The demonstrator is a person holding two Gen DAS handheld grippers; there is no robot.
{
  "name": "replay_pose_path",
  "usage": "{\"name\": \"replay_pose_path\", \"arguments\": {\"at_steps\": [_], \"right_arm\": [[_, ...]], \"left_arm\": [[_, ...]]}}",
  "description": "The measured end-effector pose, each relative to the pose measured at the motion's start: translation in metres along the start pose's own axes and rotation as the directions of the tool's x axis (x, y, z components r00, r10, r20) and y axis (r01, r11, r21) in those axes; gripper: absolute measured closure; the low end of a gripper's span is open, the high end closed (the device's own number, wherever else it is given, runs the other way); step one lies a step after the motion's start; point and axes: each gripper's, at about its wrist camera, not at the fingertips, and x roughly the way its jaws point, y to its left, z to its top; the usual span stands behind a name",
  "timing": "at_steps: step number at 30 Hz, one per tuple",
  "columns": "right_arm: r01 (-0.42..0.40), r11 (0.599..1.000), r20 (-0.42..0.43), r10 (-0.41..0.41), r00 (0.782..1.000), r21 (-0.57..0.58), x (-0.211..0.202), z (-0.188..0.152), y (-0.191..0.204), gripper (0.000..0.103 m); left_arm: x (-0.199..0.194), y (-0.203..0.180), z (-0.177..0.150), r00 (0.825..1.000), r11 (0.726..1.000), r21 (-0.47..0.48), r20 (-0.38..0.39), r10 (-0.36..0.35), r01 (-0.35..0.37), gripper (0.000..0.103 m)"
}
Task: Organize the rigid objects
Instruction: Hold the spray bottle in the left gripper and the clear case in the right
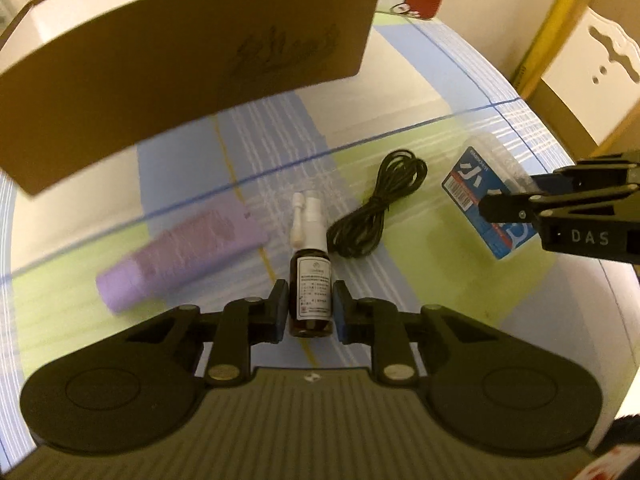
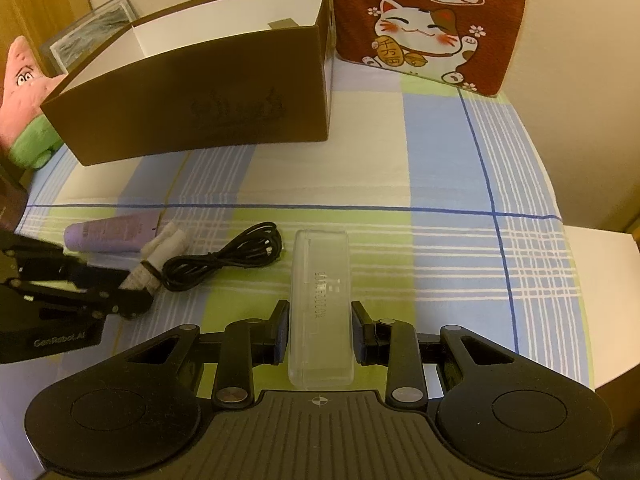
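Your left gripper (image 1: 310,312) is clamped on the small dark glass spray bottle (image 1: 310,300), its long axis running away from you, white nozzle at the far end. Your right gripper (image 2: 320,332) pinches the clear hard plastic case (image 2: 321,312) (also lengthwise). The open brown cardboard box (image 2: 192,120) lies far-left, nearer your left hand.

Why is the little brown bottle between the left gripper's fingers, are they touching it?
Touching. The left wrist view shows both pads of the left gripper pressed against the small brown bottle.
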Motion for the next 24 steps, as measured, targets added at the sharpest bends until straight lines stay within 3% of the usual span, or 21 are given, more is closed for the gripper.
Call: {"name": "replay_pose_path", "arguments": {"at_steps": [6,13,24], "right_arm": [[-0.009,1.000,-0.007,0.009,1.000,-0.006,-0.002,-0.004,0.003,0.075],[-0.012,1.000,-0.023,0.012,1.000,-0.005,-0.001,-0.004,0.004,0.075],[-0.005,1.000,-0.023,0.005,1.000,0.003,0.002,0.000,0.001,0.075]], "left_arm": [[-0.007,-0.001,-0.006,1.000,0.999,-0.051,-0.018,0.005,-0.006,0.084],[0.004,-0.003,0.010,1.000,0.999,-0.036,-0.013,0.018,-0.019,0.081],[0.010,-0.005,0.010,0.999,0.999,-0.023,-0.024,0.042,-0.043,0.084]]}}
